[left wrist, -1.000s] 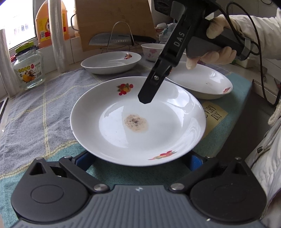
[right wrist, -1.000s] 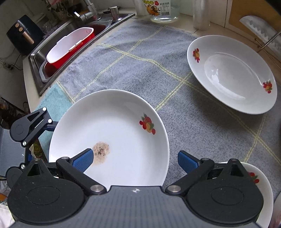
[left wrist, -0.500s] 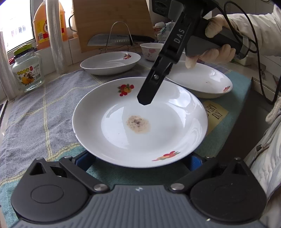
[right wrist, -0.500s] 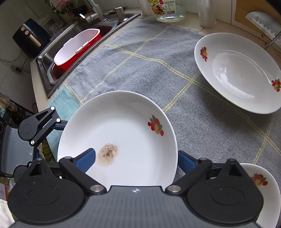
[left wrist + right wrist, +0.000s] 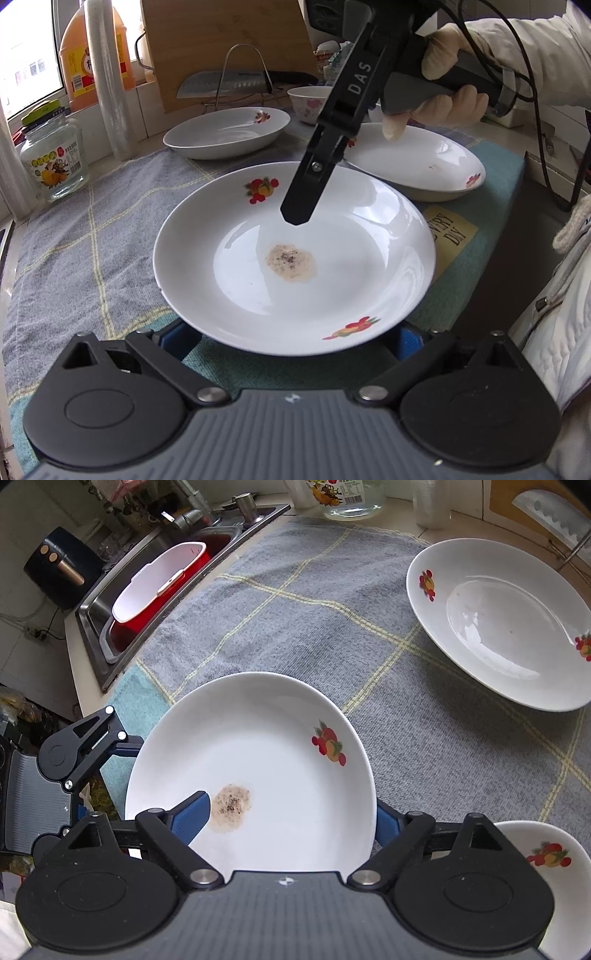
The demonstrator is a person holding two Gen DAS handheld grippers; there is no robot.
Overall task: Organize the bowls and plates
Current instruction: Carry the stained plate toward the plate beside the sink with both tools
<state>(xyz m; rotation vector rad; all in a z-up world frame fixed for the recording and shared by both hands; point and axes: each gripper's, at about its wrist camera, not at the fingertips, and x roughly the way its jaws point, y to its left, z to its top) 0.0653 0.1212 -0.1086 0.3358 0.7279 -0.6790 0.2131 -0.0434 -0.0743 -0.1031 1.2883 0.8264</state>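
A kitchen counter runs beside a steel sink [image 5: 177, 546], covered by a grey checked cloth [image 5: 332, 635] over a teal mat [image 5: 491, 173].

The right gripper [image 5: 291, 821] stands with its jaws apart, 1 blue pad inside the soiled plate [image 5: 255, 760] near the brown smear [image 5: 231, 805], the other outside the rim. Whether either pad actually touches the porcelain cannot be told. The left gripper [image 5: 295, 332] is also spread wide, its blue pads just under the plate's near edge on both sides.

Further out, 2 more white plates lie on the cloth: 1 near the knife rack [image 5: 243, 74], the far plate [image 5: 229, 129], and 1 close behind the right tool, the second plate [image 5: 417, 162]. A small flowered bowl [image 5: 308, 101] sits beyond them, a glass jar [image 5: 55, 158] by the window.

The likely risk is a slip: a glossy, shallow rim pinched at 1 point may tip or slide out, and the greasy smear would not help. A plate swung sideways could also knock its neighbour, which lies very near.

The left gripper's fingertips are hidden under the plate, so contact there is unclear. The second plate is cut off in the right wrist view.
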